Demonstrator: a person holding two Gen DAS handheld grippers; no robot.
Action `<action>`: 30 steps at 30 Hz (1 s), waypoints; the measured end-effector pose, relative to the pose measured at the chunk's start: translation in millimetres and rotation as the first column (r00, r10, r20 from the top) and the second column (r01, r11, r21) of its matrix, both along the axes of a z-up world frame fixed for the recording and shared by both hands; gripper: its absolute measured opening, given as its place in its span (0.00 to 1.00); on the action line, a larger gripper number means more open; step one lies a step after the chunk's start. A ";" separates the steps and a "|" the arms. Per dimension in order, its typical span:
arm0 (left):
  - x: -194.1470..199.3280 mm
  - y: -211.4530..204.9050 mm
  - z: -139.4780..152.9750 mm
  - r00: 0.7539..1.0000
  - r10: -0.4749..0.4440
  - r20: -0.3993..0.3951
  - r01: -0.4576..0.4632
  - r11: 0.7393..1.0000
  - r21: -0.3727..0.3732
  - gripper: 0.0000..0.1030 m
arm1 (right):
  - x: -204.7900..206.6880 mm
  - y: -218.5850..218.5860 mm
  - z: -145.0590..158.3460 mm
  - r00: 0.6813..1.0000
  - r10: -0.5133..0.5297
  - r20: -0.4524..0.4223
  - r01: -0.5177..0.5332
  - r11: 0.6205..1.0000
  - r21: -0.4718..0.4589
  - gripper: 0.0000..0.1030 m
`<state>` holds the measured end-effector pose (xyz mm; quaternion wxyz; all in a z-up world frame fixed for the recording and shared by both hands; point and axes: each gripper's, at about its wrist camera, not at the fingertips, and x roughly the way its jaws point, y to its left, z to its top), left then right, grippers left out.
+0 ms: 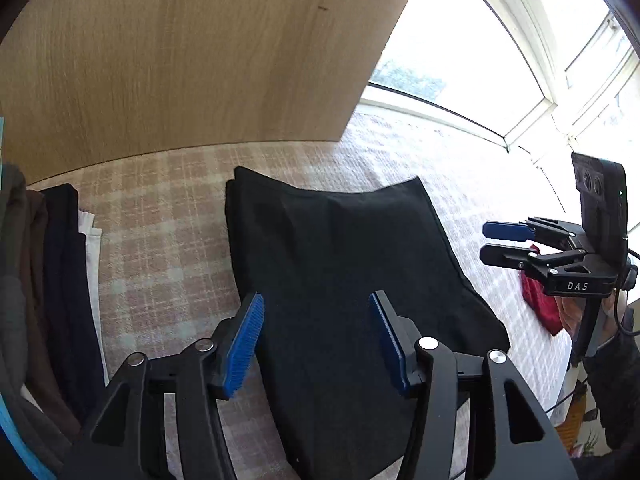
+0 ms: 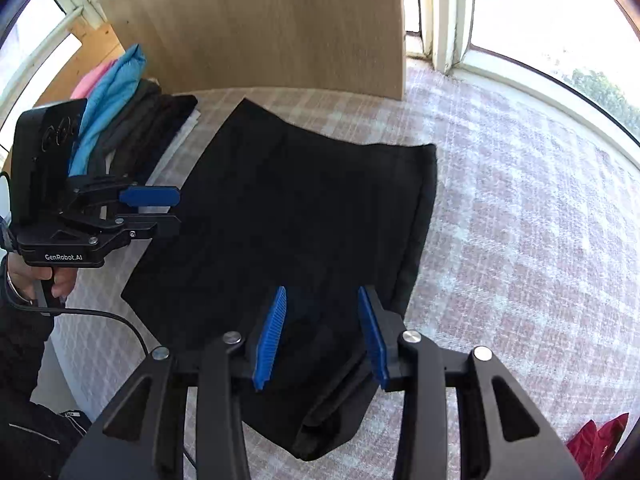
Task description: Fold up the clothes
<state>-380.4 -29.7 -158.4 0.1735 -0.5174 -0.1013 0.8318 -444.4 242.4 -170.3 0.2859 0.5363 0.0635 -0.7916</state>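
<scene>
A black garment (image 1: 344,280) lies folded flat on the pink checked bedspread (image 1: 168,248); it also shows in the right wrist view (image 2: 296,216). My left gripper (image 1: 316,332) is open and empty, hovering over the garment's near left part; it shows from the side in the right wrist view (image 2: 168,208). My right gripper (image 2: 322,332) is open and empty above the garment's near edge; it shows at the right of the left wrist view (image 1: 490,242).
A stack of folded clothes (image 2: 132,128) in blue, grey, black and white sits at the left by a wooden panel (image 1: 180,60). A red garment (image 1: 540,304) lies at the right, also seen in the right wrist view (image 2: 596,444). Bright windows (image 1: 480,48) lie behind.
</scene>
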 end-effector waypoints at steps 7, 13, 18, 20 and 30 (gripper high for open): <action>-47.4 1.5 -36.4 0.996 0.065 0.061 -0.060 0.995 -0.084 0.56 | -54.3 25.3 -29.8 0.990 -0.132 0.057 0.132 0.991 0.007 0.55; -62.4 8.5 -44.3 0.997 0.067 0.043 -0.063 0.994 -0.089 0.59 | -65.9 15.4 -50.6 0.989 -0.113 0.096 0.116 0.993 -0.036 0.55; -60.1 15.1 -45.4 1.000 0.019 0.020 -0.017 0.995 -0.098 0.57 | -68.1 2.8 -53.8 0.995 -0.070 0.077 0.074 0.996 -0.049 0.55; -59.4 15.7 -45.7 1.000 0.005 0.016 -0.003 0.995 -0.097 0.57 | -67.7 -1.9 -54.3 0.996 -0.060 0.068 0.064 0.996 -0.055 0.55; -54.2 26.9 -40.5 0.998 -0.068 -0.019 0.065 0.990 -0.128 0.22 | -51.9 -27.0 -53.6 1.000 0.023 -0.020 -0.024 0.999 -0.027 0.48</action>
